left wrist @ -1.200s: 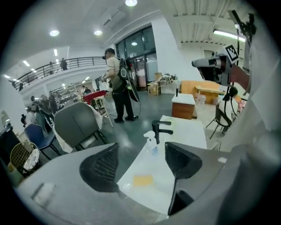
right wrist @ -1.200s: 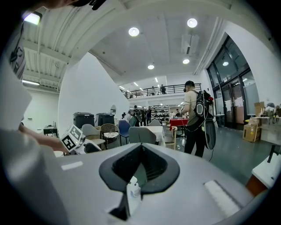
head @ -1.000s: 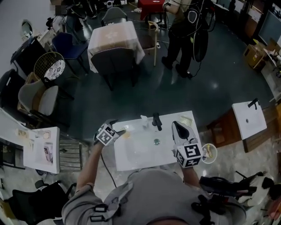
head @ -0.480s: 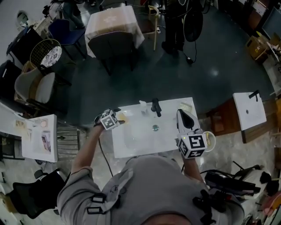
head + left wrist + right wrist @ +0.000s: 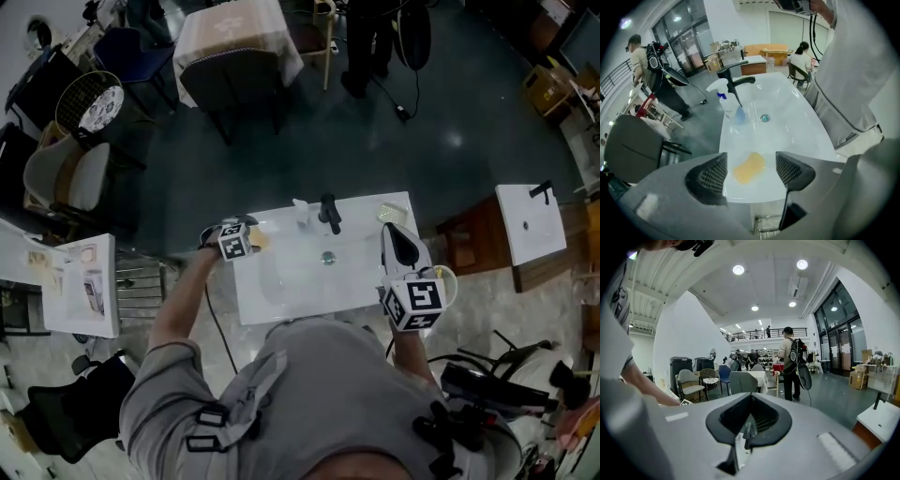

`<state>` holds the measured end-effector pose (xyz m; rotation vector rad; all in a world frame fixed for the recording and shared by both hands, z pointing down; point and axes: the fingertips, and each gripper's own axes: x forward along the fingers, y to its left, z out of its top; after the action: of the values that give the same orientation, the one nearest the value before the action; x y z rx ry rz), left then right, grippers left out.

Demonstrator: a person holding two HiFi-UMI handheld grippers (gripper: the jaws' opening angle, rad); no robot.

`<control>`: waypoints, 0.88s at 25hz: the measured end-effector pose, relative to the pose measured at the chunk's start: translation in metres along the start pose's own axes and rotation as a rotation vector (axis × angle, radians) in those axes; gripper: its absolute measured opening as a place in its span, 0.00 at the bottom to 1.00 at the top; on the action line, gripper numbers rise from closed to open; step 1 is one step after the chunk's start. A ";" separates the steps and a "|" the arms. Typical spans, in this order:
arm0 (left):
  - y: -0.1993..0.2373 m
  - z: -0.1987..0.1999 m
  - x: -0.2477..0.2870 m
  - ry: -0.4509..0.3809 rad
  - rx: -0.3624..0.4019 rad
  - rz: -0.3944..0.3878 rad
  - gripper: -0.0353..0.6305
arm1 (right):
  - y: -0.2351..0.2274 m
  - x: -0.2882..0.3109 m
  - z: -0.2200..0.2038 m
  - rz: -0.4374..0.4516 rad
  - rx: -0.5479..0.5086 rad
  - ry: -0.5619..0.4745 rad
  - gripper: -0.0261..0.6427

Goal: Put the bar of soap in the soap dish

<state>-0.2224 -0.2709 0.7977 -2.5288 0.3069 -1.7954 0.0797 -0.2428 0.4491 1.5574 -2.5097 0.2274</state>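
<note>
Left gripper view: soap (image 5: pixel 749 168) between jaws

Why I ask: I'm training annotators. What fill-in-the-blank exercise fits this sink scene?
1. The left gripper has its jaws ___, with the bar of soap lying on the sink between them.
2. The right gripper has its jaws ___.
3. The spray bottle stands next to the black ___.

Missing words: open; shut; faucet.
</note>
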 end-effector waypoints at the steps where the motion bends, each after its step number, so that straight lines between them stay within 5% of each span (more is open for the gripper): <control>1: -0.005 0.001 0.002 0.006 0.025 -0.019 0.53 | -0.001 -0.001 -0.001 -0.002 -0.001 0.004 0.04; 22: -0.010 -0.035 0.065 0.198 0.364 -0.100 0.52 | -0.004 0.005 -0.014 -0.011 -0.024 0.069 0.04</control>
<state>-0.2334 -0.2690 0.8712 -2.1583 -0.1368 -1.9312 0.0822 -0.2457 0.4637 1.5274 -2.4416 0.2447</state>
